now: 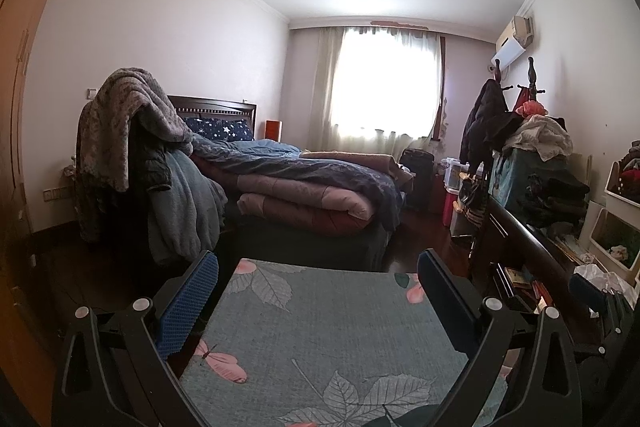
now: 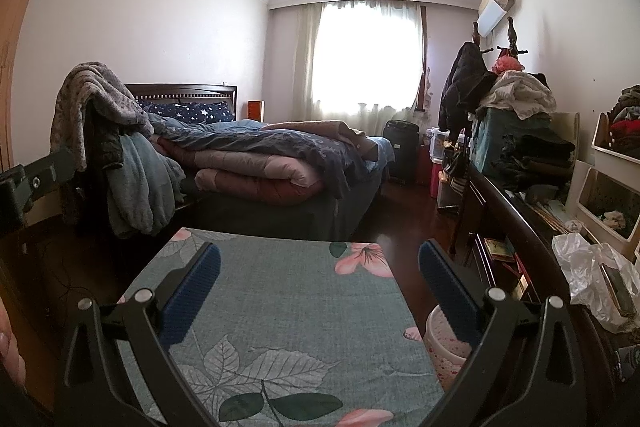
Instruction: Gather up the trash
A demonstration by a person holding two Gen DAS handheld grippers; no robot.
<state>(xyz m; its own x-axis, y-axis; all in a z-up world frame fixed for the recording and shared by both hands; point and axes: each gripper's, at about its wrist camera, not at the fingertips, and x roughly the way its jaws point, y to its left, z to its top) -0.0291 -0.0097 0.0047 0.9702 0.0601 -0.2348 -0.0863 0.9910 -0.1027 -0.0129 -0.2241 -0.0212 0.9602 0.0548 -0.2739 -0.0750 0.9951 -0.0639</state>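
In the left wrist view my left hand-held gripper [image 1: 318, 291] hangs wide and empty over the table [image 1: 320, 327], whose leaf-and-flower cloth shows bare between the pads. No trash lies on the cloth; the one likely piece is a crumpled plastic bag [image 1: 600, 277] off to the right on the dark cabinet [image 1: 532, 247], near my other tool. In the right wrist view my right hand-held gripper [image 2: 319, 277] is just as wide and holds nothing, over the same table [image 2: 288, 291]. The bag [image 2: 588, 275] sits well right of it on the cabinet [image 2: 516, 215], and a small pink-dotted bin [image 2: 444, 343] stands just beside the table. I judge the task barely begun: nothing gripped, the bag still to fetch.
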